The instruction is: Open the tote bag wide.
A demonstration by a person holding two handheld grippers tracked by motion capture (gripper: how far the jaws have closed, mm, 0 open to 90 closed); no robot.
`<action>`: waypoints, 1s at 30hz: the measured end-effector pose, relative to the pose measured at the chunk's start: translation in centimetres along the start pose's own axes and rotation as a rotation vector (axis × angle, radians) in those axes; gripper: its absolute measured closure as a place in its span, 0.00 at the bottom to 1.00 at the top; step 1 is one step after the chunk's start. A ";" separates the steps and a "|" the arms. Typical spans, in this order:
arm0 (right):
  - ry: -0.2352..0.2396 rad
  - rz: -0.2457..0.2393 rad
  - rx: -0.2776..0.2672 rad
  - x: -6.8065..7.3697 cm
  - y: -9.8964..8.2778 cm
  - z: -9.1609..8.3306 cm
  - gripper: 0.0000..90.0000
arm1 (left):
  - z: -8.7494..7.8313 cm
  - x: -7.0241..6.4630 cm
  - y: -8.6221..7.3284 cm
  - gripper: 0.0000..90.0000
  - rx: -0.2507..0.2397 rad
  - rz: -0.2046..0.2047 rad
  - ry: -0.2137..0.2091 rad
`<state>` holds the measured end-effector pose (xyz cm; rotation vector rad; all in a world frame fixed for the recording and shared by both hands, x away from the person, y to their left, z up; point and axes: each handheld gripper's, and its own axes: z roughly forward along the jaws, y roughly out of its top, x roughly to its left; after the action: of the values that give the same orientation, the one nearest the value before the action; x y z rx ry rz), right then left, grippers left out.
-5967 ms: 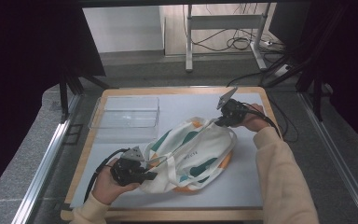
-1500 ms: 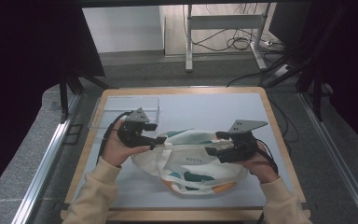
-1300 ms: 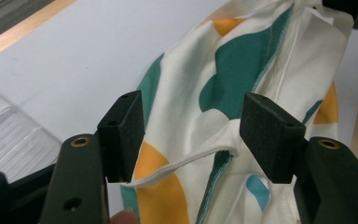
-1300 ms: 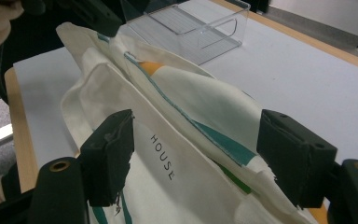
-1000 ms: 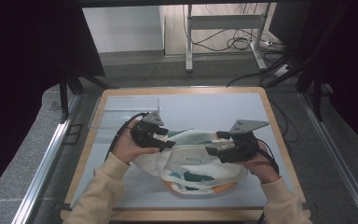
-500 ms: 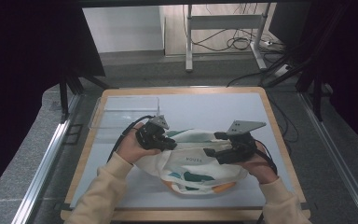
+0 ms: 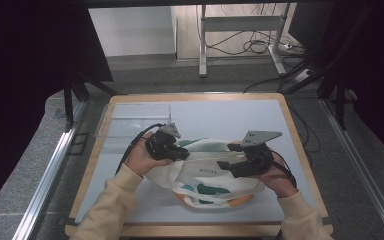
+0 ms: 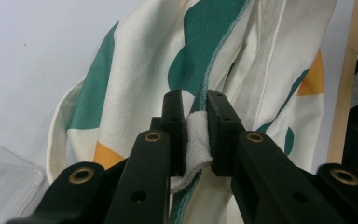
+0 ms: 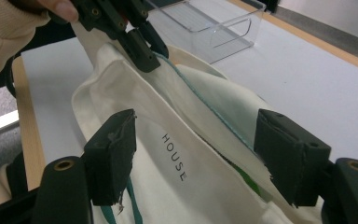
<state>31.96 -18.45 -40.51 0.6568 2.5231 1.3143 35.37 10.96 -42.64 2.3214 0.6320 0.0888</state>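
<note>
A cream tote bag [image 7: 205, 180] with teal and orange shapes lies crumpled on the pale mat. My left gripper [image 7: 185, 154] is at the left end of the bag's upper rim. In the left gripper view its jaws [image 8: 196, 116] have just been closing and are shut on a fold of the rim cloth [image 8: 196, 135]. My right gripper [image 7: 225, 162] is at the right end of the rim. In its own view the right gripper [image 9: 196, 121] stands open. Its jaws have just closed a little, and the panel printed HOUSE [image 9: 175, 156] lies between them unpressed. The left gripper [image 9: 142, 51] shows beyond, pinching the rim.
A clear plastic box [image 7: 135, 122] stands on the mat at the back left, just behind my left hand. The wooden table edge [image 7: 94, 170] frames the mat. Bare mat lies behind the bag at the back right.
Over six seconds both hands came to the bag's upper rim from its opposite ends. The left gripper slid right onto the rim and shut on the cloth. The right gripper held still.
</note>
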 end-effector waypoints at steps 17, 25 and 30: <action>0.078 -0.108 0.093 1.2 1.7 3.0 0.41 | 0.0 0.1 0.2 0.89 0.001 -0.006 -0.003; 0.106 -0.132 0.181 1.3 2.2 5.0 0.53 | 0.0 0.0 0.2 0.89 0.008 -0.003 0.007; 0.121 -0.140 0.240 1.3 2.3 5.9 0.65 | 0.0 0.1 0.2 0.89 0.004 -0.009 0.003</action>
<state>33.76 -12.44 -41.97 0.4461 2.7953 1.0448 35.54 10.85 -42.51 2.3222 0.6449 0.0867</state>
